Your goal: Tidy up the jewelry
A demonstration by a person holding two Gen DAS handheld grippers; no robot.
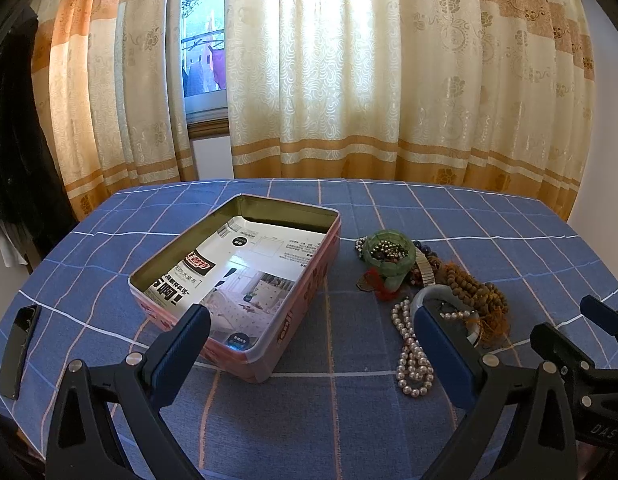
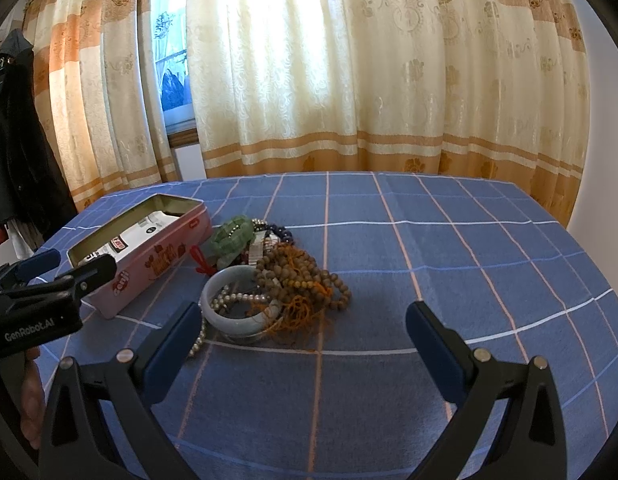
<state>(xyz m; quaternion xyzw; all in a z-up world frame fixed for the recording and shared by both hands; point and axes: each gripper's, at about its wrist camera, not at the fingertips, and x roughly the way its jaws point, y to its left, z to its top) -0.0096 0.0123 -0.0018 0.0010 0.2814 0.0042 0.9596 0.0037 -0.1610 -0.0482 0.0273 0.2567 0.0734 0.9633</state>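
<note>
At the far left of your desk, on the blue checked cloth, a dark flat object lies by the edge. Your left gripper hangs above the desk with its jaws spread wide and nothing between them; its left finger overlaps the near corner of the pink tin. The tin sits open and holds no jewelry, only a printed paper sheet lining its bottom.

Just right of the tin lies the jewelry pile. A green beaded bracelet sits at the back, with a metal watch band beside it. A pale jade bangle rests nearer you, touching the brown wooden prayer beads with their orange tassel. A pearl necklace runs through the bangle and trails toward you onto the cloth.

Your right gripper hangs above the desk just this side of the pile, jaws wide apart and holding nothing; its left finger stands in front of the bangle's near edge. Patterned curtains hang behind the desk.
</note>
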